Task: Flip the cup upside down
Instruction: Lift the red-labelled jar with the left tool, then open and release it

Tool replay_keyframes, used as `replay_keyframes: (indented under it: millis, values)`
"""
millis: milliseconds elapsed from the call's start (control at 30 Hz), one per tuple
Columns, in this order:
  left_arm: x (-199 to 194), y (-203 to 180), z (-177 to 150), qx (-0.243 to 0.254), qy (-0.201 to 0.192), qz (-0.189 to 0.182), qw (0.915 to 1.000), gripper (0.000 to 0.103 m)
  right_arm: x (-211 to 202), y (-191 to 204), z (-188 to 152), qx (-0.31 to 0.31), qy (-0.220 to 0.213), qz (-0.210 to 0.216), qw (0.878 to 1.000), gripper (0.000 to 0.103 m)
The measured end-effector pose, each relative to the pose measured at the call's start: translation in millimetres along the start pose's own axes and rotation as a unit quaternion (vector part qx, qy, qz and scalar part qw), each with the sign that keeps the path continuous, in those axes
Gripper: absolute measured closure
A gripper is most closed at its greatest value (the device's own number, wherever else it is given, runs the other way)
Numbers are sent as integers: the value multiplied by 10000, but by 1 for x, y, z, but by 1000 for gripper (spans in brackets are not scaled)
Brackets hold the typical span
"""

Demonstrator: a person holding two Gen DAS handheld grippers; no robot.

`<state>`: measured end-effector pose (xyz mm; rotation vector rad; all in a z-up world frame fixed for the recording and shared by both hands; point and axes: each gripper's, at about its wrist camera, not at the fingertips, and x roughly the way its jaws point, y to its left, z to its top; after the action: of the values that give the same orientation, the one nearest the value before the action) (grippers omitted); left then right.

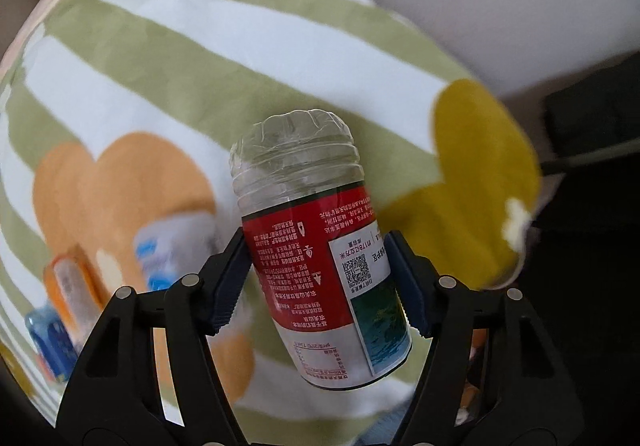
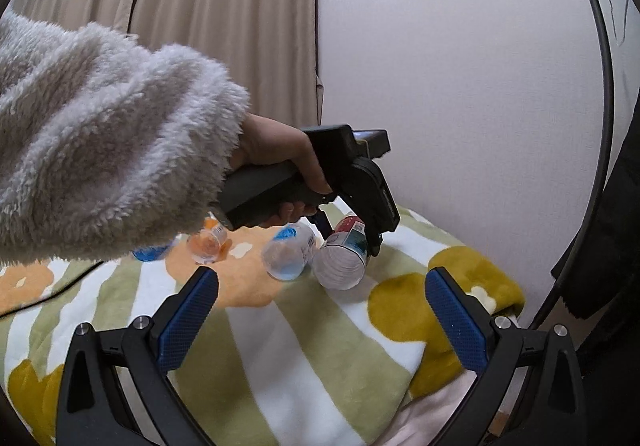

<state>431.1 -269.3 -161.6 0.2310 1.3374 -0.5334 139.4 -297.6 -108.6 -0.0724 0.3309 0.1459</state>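
The cup (image 1: 316,246) is a cut clear plastic bottle with a red, white and teal label. My left gripper (image 1: 320,282) is shut on its labelled middle and holds it tilted above the blanket, ribbed closed end away from the camera. In the right wrist view the same cup (image 2: 344,254) hangs in the left gripper (image 2: 348,234) with its open mouth facing the camera. My right gripper (image 2: 320,322) is open and empty, low over the blanket, well short of the cup.
A green-and-white striped blanket (image 2: 280,358) with orange and mustard flowers covers the surface. Other cut-bottle cups lie on it: a blue-labelled one (image 2: 290,254) beside the held cup and an orange one (image 2: 208,244) further left. A white wall (image 2: 460,86) stands behind.
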Motion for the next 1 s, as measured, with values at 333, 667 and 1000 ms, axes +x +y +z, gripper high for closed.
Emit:
replay_keyframes:
  millis: [333, 667, 1000]
  values:
    - [-136, 48, -135, -588, -766, -513, 9940, 39, -54, 32, 30, -145, -334, 346, 9987, 0]
    - [-81, 139, -263, -1944, -757, -285, 9776, 39, -59, 74, 27, -58, -104, 995, 9950, 0]
    - [-30, 139, -263, -1900, -748, 72, 9789, 38, -52, 91, 24, -45, 214, 1165, 9929, 0]
